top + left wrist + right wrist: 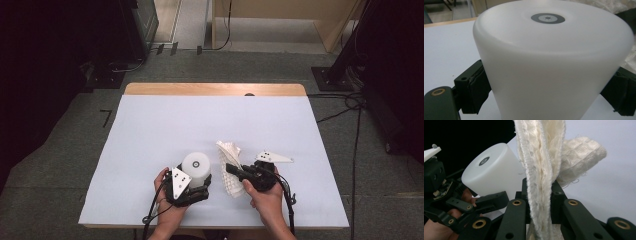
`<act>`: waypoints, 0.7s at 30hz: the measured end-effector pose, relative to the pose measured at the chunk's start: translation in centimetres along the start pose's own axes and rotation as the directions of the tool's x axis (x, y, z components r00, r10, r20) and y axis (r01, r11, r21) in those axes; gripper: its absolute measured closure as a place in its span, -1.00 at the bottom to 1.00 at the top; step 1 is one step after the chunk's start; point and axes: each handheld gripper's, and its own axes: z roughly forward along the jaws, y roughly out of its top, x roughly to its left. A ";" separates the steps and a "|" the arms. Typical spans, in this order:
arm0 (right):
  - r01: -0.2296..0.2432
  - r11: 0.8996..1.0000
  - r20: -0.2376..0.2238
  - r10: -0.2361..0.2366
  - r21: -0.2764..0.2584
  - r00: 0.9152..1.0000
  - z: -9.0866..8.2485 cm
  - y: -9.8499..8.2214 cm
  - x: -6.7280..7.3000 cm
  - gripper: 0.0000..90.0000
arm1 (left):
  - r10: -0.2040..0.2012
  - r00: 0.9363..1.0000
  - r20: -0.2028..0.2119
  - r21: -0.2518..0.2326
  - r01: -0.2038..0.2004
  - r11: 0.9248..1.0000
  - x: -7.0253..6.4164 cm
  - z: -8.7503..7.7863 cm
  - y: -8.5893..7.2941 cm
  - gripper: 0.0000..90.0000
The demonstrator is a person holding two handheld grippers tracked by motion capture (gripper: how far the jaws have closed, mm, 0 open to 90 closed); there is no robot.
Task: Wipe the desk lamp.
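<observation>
A white plastic cup (196,167) stands upside down near the table's front, a grey ring on its flat bottom (547,18). My left gripper (192,190) is shut on the cup's wall, one pad on each side (477,85). To its right, my right gripper (233,170) is shut on a cream waffle-weave cloth (230,165). In the right gripper view the folded cloth (540,170) rises between the two jaws, with the cup (491,173) and the left gripper (454,202) beyond on the left.
A pale sheet (200,125) covers the table, whose wooden back edge (215,89) shows. Cables (350,105) lie on the floor at the right. Dark equipment stands at the left (115,30) and a black stand at the right (340,70).
</observation>
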 end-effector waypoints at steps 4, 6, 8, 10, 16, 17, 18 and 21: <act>0.008 1.000 -0.003 -0.008 0.002 1.000 0.1 0.0 0.1 0.76 | 0.013 0.998 0.057 0.006 -0.014 1.000 0.9 0.0 0.2 -0.81; 0.007 1.000 -0.004 -0.007 0.003 1.000 0.1 0.0 0.2 0.76 | 0.002 0.995 0.098 -0.011 -0.001 1.000 1.7 -0.2 0.4 -0.81; 0.011 1.000 -0.008 -0.011 0.008 1.000 0.2 -0.1 0.3 0.76 | 0.003 0.989 0.151 -0.053 0.005 0.999 2.5 -0.7 0.8 -0.81; 0.013 1.000 -0.011 -0.013 0.008 1.000 0.4 -0.1 0.4 0.76 | 0.010 0.981 0.196 -0.084 0.007 0.996 3.0 -1.2 1.1 -0.81; 0.026 0.999 -0.022 -0.025 0.030 0.999 1.1 -0.6 0.8 0.76 | 0.055 0.951 0.304 -0.121 -0.019 0.993 3.2 -1.7 1.5 -0.81; 0.030 0.999 -0.028 -0.029 0.036 0.999 1.2 -0.7 1.0 0.76 | 0.064 0.949 0.308 -0.115 -0.030 0.993 2.9 -1.6 1.5 -0.81; 0.027 0.999 -0.033 -0.026 0.043 0.999 1.4 -0.7 1.2 0.76 | 0.074 0.947 0.311 -0.111 -0.041 0.993 2.7 -1.5 1.4 -0.81; 0.043 0.998 -0.038 -0.041 0.042 0.998 1.5 -0.7 1.7 0.76 | 0.100 0.945 0.311 -0.104 -0.071 0.992 2.3 -1.4 1.3 -0.81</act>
